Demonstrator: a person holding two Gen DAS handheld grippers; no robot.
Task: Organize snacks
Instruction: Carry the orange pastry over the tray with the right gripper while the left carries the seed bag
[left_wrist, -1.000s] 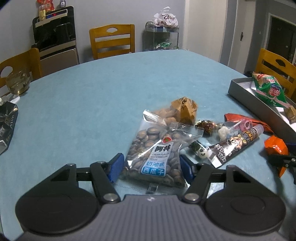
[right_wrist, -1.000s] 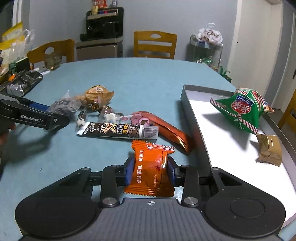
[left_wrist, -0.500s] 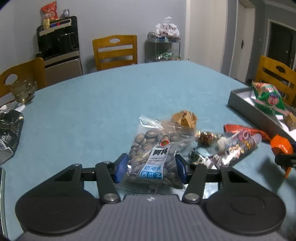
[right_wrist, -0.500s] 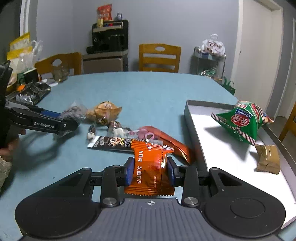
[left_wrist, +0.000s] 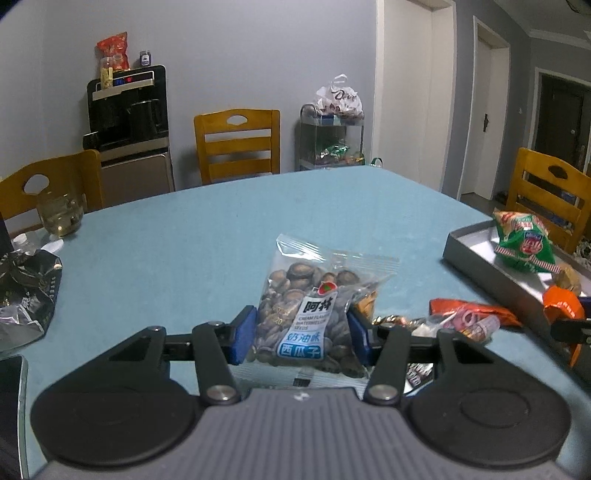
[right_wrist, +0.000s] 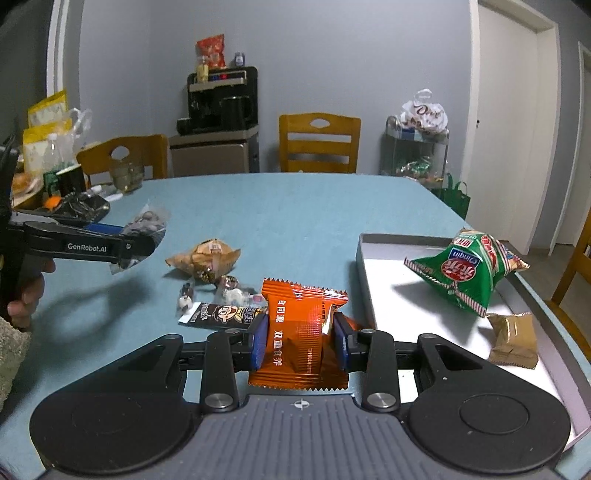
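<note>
The left claw is clamped on a seed packet, its blue pads pressing the packet's sides, held clear of the counter. The right claw is clamped on an orange packet the same way. In the right wrist view the left hand grips its claw's handle, sleeve at the wrist.

Grey walls; wooden chairs around a blue-topped table; white door at right

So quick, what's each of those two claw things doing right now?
Left gripper: closed on the clear bag of watermelon seeds.
Right gripper: closed on the orange snack packet.
</note>
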